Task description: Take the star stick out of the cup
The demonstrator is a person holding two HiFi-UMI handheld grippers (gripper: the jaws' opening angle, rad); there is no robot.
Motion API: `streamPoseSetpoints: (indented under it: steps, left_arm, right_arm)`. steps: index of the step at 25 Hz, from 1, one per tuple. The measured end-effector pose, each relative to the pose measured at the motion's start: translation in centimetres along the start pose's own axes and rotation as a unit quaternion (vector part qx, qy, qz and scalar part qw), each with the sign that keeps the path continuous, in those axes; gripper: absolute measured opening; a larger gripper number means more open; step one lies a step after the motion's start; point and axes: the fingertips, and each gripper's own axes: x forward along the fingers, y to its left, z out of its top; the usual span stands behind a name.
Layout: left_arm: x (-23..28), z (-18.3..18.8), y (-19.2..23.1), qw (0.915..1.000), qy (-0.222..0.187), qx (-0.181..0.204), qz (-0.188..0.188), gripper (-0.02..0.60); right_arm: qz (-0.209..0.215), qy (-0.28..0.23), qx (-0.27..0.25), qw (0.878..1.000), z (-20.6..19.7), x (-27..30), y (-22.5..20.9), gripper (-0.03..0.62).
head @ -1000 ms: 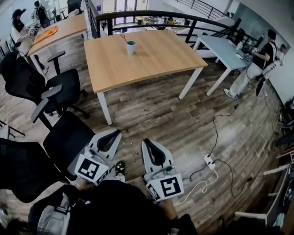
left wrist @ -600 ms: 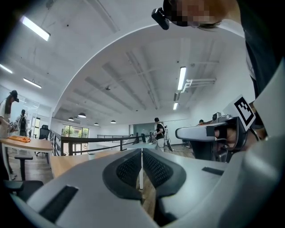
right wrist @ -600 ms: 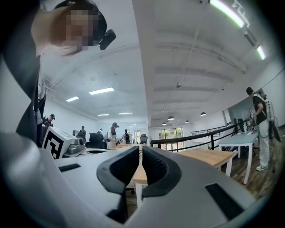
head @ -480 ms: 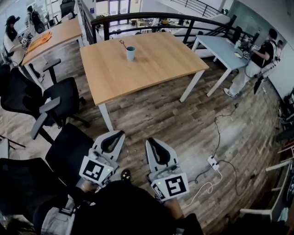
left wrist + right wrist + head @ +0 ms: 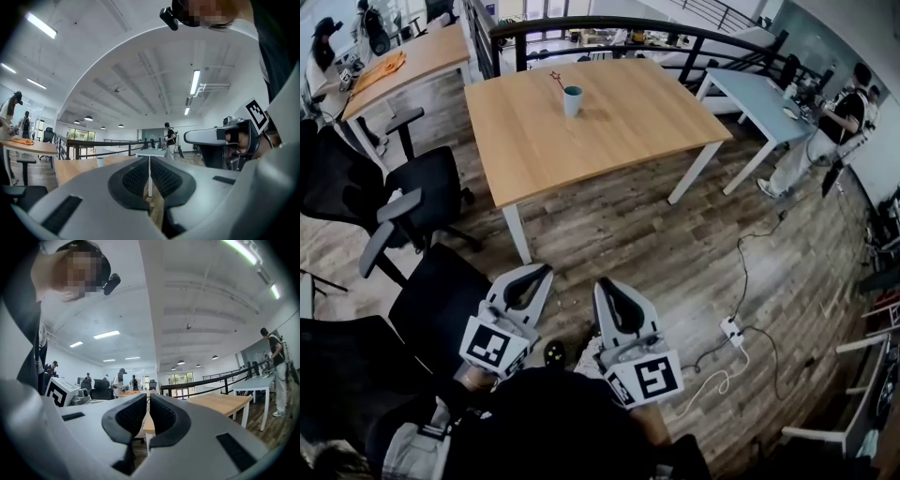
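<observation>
Both grippers are held low over the wood floor point(image 5: 675, 253), well short of the worktop point(image 5: 609, 131). The left gripper point(image 5: 536, 275) has its fingers point(image 5: 133, 176) pretty much pressed together, nothing caught between them. Same deal on the right gripper point(image 5: 606, 289): fingers point(image 5: 131, 416) closed on nothing. The cup point(image 5: 573, 99) is seen upright on the worktop, far ahead of both sets of fingers, with the star stick point(image 5: 556, 81) leaning out of it. Black office chairs point(image 5: 431, 183) are parked left of the left fingers.
</observation>
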Motion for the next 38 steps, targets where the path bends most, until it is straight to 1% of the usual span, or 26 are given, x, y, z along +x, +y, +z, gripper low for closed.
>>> streamPoseSetpoints:
  steps: [2, 8, 12, 14, 17, 20, 22, 29, 34, 38]
  left_arm:
    - [-0.1, -0.2, 0.6, 0.9999, 0.003, 0.003, 0.011, 0.023]
    - [-1.5, -0.6, 4.0, 0.9976, 0.011, 0.002, 0.069, 0.023]
    - [-0.7, -0.5, 6.1, 0.9939, 0.015, -0.002, 0.109, 0.023]
    - [0.2, -0.3, 6.7, 0.9926, 0.019, -0.002, 0.12, 0.023]
    - [2.2, -0.2, 7.2, 0.992, 0.022, 0.006, 0.124, 0.023]
    - [4.3, -0.3, 7.8, 0.9915, 0.013, 0.003, 0.13, 0.023]
    - [6.1, -0.2, 7.8, 0.9912, 0.012, 0.005, 0.132, 0.023]
    - [12.1, 1.0, 8.3, 0.9906, 0.015, 0.018, 0.135, 0.023]
    - [15.4, 1.5, 9.1, 0.9889, 0.02, 0.024, 0.145, 0.023]
    - [18.3, 1.7, 9.0, 0.9888, 0.02, 0.029, 0.145, 0.023]
  right_arm:
    - [0.01, 0.003, 0.004, 1.0, -0.4, 0.6, -0.1, 0.031]
    - [0.047, 0.007, 0.017, 0.999, -1.4, 4.1, 0.2, 0.031]
    - [0.077, 0.013, 0.02, 0.997, -1.5, 6.3, -0.8, 0.031]
    - [0.087, 0.01, 0.021, 0.996, -1.2, 7.0, -1.7, 0.031]
    - [0.09, 0.009, 0.029, 0.995, -1.3, 8.2, -3.6, 0.031]
    - [0.095, 0.015, 0.036, 0.995, -1.8, 9.4, -5.5, 0.031]
    - [0.095, 0.009, 0.038, 0.995, -1.4, 10.1, -7.2, 0.031]
    - [0.105, 0.003, 0.037, 0.994, -0.8, 12.3, -12.9, 0.031]
    - [0.115, -0.001, 0.036, 0.993, -0.2, 14.0, -15.9, 0.031]
    - [0.118, 0.002, 0.035, 0.992, -0.3, 14.7, -18.7, 0.031]
